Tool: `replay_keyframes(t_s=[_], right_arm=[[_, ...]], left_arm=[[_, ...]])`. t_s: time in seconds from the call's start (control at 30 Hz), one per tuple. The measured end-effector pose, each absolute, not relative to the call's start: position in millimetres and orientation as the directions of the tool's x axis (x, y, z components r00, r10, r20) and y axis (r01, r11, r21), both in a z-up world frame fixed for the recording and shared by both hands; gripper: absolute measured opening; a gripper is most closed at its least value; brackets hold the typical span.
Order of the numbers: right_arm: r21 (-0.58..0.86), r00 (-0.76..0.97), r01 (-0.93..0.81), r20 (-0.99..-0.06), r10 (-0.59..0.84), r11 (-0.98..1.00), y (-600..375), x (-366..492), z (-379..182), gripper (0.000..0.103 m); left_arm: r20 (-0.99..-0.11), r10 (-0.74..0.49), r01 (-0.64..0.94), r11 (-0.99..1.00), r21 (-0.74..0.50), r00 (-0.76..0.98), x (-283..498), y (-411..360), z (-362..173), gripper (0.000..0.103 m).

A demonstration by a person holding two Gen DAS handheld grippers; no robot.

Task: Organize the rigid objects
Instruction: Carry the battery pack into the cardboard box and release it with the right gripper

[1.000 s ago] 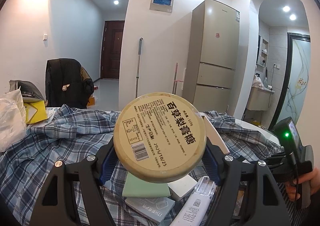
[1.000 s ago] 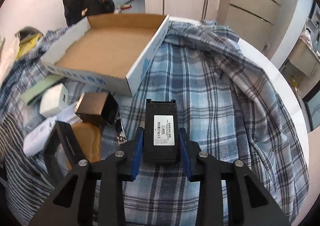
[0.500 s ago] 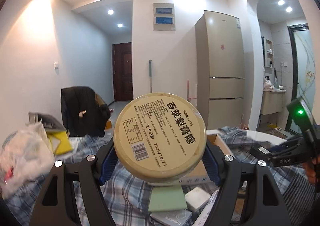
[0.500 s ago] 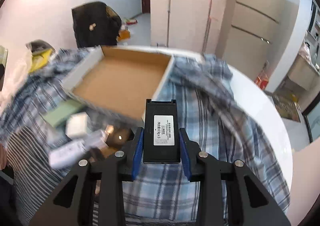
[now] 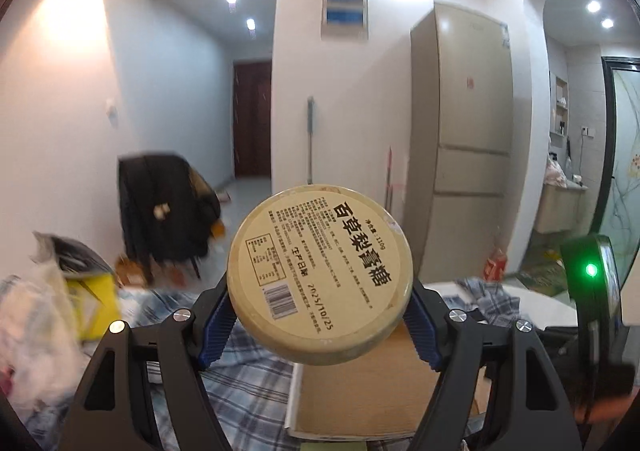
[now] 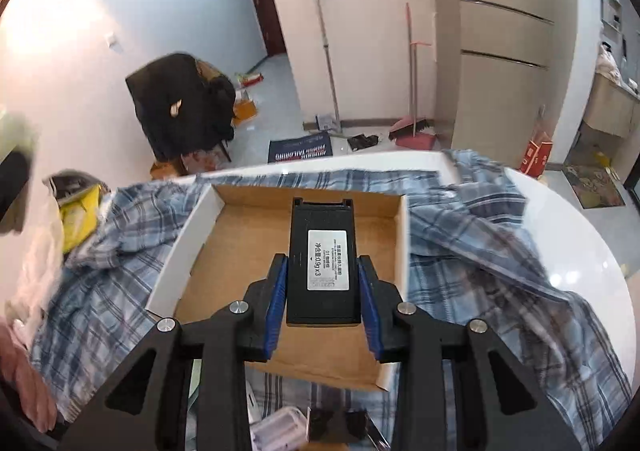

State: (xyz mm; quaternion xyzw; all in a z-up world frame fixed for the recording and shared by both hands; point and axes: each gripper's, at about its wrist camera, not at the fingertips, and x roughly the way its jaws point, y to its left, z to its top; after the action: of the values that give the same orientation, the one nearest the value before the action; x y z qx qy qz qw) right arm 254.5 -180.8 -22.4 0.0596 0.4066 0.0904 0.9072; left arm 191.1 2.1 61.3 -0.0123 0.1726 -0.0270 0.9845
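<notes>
Left tool [image 5: 320,325] clamped on round candy tin [image 5: 320,277], right tool [image 6: 322,305] clamped on black battery pack [image 6: 322,263], both above empty cardboard tray [image 6: 192,247]; best lowered level onto tray floor, apart, before release.

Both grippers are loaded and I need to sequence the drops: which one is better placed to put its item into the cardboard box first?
Right. The right gripper holds the black case directly over the open cardboard box. The left gripper points its round tin out toward the room.
</notes>
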Motion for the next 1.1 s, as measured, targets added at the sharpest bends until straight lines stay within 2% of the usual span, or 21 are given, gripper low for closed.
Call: replay_keyframes(t_s=[0.27,0.63,0.67,0.7,0.73,0.8,1.0,1.1], right_arm=[[0.211,0.54,-0.078,-0.813,0.219,0.974,-191.1,275.9,-90.4,0.033],[0.151,0.536,-0.099,-0.825,0.181,0.983,-184.5,274.8,-101.1,0.034],[0.15,0.537,-0.1,-0.824,0.18,0.984,-181.4,274.8,-101.3,0.035],[0.154,0.54,-0.107,-0.821,0.187,0.982,-181.4,273.8,-100.4,0.044],[0.159,0.545,-0.113,-0.815,0.195,0.981,-182.1,273.0,-98.4,0.056],[0.186,0.556,-0.12,-0.801,0.221,0.975,-186.3,272.0,-93.7,0.065],[0.248,0.614,-0.092,-0.748,0.251,0.964,-212.8,265.0,-72.0,0.068],[0.224,0.658,-0.053,-0.725,0.203,0.973,-224.1,263.1,-59.0,0.07]], left_arm=[[-0.478,-0.064,0.054,0.998,-0.034,0.876,238.7,21.6,-14.8,0.076],[-0.486,-0.053,0.055,0.998,-0.01,0.872,235.9,16.9,-24.6,0.076],[-0.482,-0.052,0.058,0.998,-0.002,0.874,234.7,14.9,-23.8,0.076],[-0.48,-0.053,0.062,0.998,0.005,0.876,233.6,12.6,-23.0,0.076],[-0.48,-0.06,0.072,0.997,0.007,0.875,233.0,10.3,-22.9,0.076],[-0.487,-0.074,0.088,0.996,0.006,0.871,233.1,7.2,-23.3,0.076],[-0.557,-0.182,0.203,0.979,-0.023,0.811,237.4,-5.5,-29.3,0.076],[-0.625,-0.172,0.217,0.976,-0.004,0.762,243.8,-15.8,-39.3,0.076]])
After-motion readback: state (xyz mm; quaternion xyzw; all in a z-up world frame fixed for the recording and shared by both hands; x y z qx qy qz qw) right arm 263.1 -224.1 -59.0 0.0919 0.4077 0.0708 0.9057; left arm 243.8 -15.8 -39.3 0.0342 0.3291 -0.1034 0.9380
